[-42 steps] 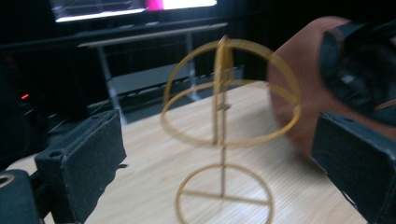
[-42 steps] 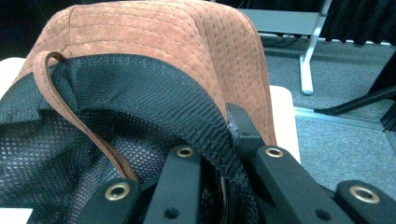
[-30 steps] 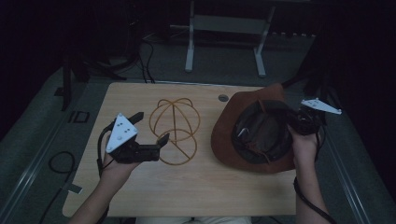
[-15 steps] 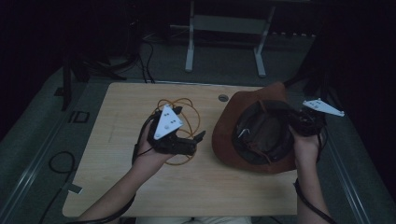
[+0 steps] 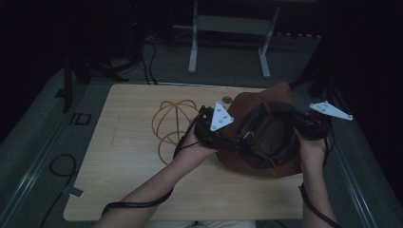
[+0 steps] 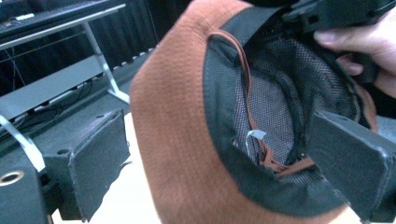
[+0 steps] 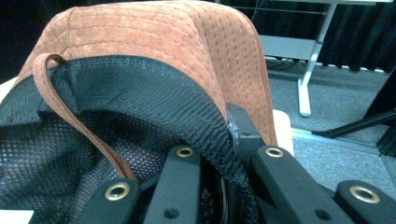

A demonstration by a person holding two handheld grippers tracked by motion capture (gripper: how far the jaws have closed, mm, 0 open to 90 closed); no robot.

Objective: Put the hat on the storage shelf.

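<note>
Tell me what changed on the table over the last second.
The left gripper swung from left of the wire frame rightward across it to the hat; its open jaws now straddle the brim. The right gripper stayed clamped on the hat's inner band; the frame stayed put.

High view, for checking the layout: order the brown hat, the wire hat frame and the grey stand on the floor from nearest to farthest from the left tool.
1. Brown hat, its brim edge between the left tool's jaws.
2. Wire hat frame, on the table just left of it.
3. Grey stand, on the floor beyond the table's far edge.
</note>
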